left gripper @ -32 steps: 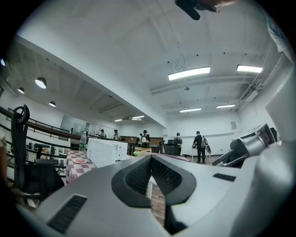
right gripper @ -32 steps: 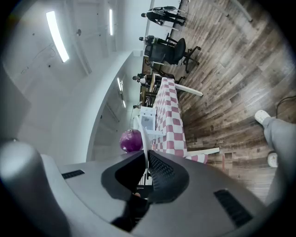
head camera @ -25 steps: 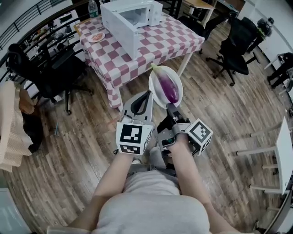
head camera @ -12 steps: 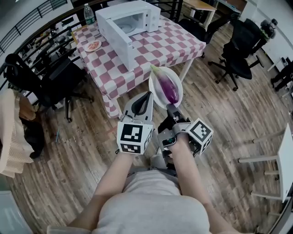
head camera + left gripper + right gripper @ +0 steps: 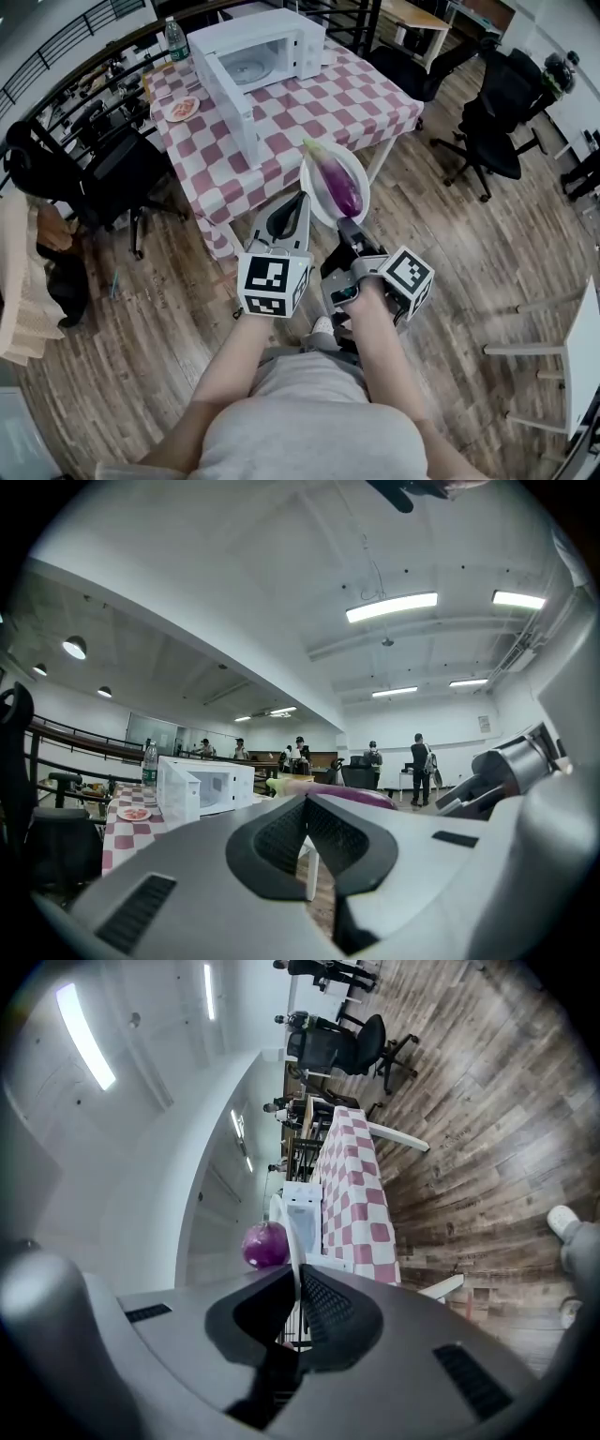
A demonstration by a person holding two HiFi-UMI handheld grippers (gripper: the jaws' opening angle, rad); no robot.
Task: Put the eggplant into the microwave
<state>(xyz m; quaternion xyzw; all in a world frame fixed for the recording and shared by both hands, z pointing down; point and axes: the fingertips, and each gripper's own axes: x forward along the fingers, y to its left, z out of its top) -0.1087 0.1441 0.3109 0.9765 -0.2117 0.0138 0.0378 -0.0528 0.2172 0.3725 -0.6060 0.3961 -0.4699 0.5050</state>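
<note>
Head view shows the purple eggplant (image 5: 339, 185) lying on a white plate (image 5: 312, 194). The plate is up in the air over the wood floor (image 5: 450, 244), just in front of the person. It is near the corner of the table (image 5: 356, 98) with the pink and white squares, but not over it yet.

The right claw (image 5: 345, 225) is squeezed tight on the near edge of the plate. In the right gripper view the thin white rim sits right between its jaws. That pinch is all that holds the plate up. The left claw (image 5: 302, 197) is just beside the plate. In the left gripper view its jaws meet and nothing is between them.

The white microwave (image 5: 267, 56) sits at the far end of the table. Its door (image 5: 228, 105) is swung wide open, so the inside is ready.

The step now looks like carrying the eggplant over to the microwave. To do it well, keep the plate flat, because the eggplant is round and smooth and could roll off. Go slow and steady. Keep the pinch tight, since the plate hangs from one edge. Come in from the open side, stay away from the door, and slide the plate in.
</note>
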